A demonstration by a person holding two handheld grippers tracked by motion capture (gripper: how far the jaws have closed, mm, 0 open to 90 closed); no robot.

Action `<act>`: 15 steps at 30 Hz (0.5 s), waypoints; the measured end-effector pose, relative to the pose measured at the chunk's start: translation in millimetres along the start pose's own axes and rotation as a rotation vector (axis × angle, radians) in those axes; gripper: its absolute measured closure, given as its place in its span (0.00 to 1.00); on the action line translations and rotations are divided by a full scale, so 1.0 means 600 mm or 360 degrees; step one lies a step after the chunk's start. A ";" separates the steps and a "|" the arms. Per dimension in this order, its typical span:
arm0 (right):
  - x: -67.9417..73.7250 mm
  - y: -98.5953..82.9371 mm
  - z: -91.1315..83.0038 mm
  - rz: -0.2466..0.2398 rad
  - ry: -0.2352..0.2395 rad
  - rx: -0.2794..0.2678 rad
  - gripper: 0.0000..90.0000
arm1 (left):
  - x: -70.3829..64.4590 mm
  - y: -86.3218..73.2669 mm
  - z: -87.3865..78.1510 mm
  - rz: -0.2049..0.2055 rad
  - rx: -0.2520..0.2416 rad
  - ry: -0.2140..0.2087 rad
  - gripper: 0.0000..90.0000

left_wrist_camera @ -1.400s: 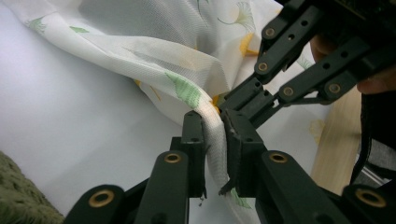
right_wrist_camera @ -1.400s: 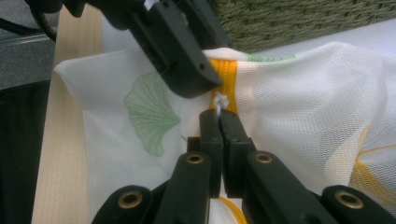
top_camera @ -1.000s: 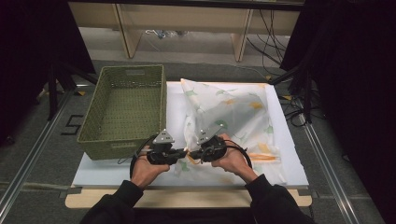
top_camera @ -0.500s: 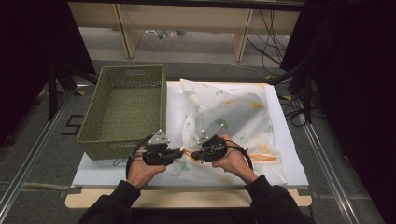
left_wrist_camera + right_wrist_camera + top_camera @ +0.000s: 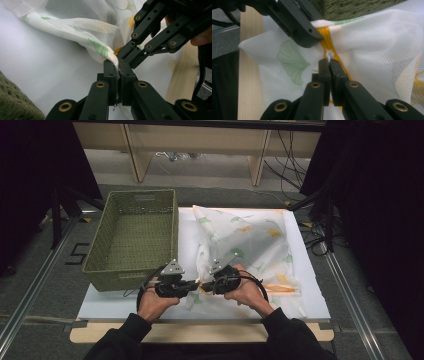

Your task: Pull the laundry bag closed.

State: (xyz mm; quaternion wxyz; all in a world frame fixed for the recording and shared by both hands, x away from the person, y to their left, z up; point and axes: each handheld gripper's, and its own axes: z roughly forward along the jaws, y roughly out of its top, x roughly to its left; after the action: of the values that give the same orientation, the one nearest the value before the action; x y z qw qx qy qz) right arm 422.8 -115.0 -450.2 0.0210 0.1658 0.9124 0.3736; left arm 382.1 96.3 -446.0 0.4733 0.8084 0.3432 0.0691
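A sheer white cloth [image 5: 250,240] printed with green and orange leaves lies rumpled on the white board [image 5: 125,302]. My left gripper [image 5: 196,284] and right gripper [image 5: 204,285] point at each other, tip to tip, at the cloth's near left edge. In the left gripper view my left gripper [image 5: 118,65] is shut on a raised fold of the cloth [image 5: 75,27], with the right gripper [image 5: 126,51] just beyond it. In the right gripper view my right gripper [image 5: 329,62] is shut on the cloth [image 5: 374,50] at an orange stripe, beside the left gripper [image 5: 318,37].
A green woven basket [image 5: 125,277] stands on the board's left half, close to my left hand; its wall also shows in both gripper views [image 5: 15,105] [image 5: 352,7]. The wooden table edge [image 5: 200,332] runs along the front. Cables and dark stands surround the table.
Both grippers stay pinched on the cloth edge close together. The left hand has shifted only slightly sideways; the cloth lies much as before.
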 end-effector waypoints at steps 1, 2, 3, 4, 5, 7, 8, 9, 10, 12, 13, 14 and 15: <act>-0.001 0.001 0.001 0.0029 0.0008 0.0008 1.00 | -0.002 0.000 0.002 0.0000 -0.0012 -0.0001 0.96; 0.000 0.001 0.001 0.0049 0.0014 0.0009 1.00 | -0.001 0.000 0.001 0.0016 -0.0001 -0.0002 0.96; 0.000 0.001 0.003 0.0064 0.0012 -0.0002 1.00 | -0.002 0.000 0.001 0.0006 0.0002 0.0002 0.96; -0.002 0.001 0.004 0.0037 0.0008 -0.0001 1.00 | -0.002 0.000 0.001 0.0006 0.0003 0.0005 0.96; -0.002 0.001 0.004 0.0054 -0.0014 0.0000 1.00 | -0.001 0.000 0.001 0.0007 0.0008 0.0004 0.96; 0.000 0.003 0.003 0.0044 -0.0032 0.0031 1.00 | -0.001 0.000 0.001 0.0032 0.0015 0.0007 0.96; 0.001 0.004 0.003 0.0031 -0.0052 0.0044 1.00 | -0.002 0.000 0.002 0.0024 0.0021 0.0008 0.96; 0.001 0.004 0.004 0.0026 -0.0062 0.0045 1.00 | -0.003 -0.001 0.002 0.0024 0.0023 0.0006 0.96; 0.001 0.004 0.004 0.0030 -0.0062 0.0054 1.00 | -0.003 -0.001 0.002 0.0024 0.0023 0.0006 0.96; 0.001 0.004 0.003 0.0034 -0.0077 0.0057 1.00 | -0.005 -0.002 0.003 0.0025 0.0017 0.0024 0.96; 0.000 0.003 0.002 0.0044 -0.0098 0.0063 1.00 | -0.005 -0.002 0.003 0.0024 0.0014 0.0015 0.96; -0.001 0.002 0.001 0.0049 -0.0099 0.0064 1.00 | -0.005 -0.002 0.002 0.0016 0.0015 0.0018 0.96; -0.001 0.001 -0.001 0.0053 -0.0108 0.0058 1.00 | -0.004 -0.002 0.000 0.0030 0.0015 0.0020 0.96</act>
State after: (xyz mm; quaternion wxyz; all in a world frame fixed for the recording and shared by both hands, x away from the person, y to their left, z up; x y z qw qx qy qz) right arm 423.3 -115.2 -449.6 0.0427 0.1940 0.9149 0.3514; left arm 379.7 94.7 -446.3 0.4668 0.8132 0.3389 0.0769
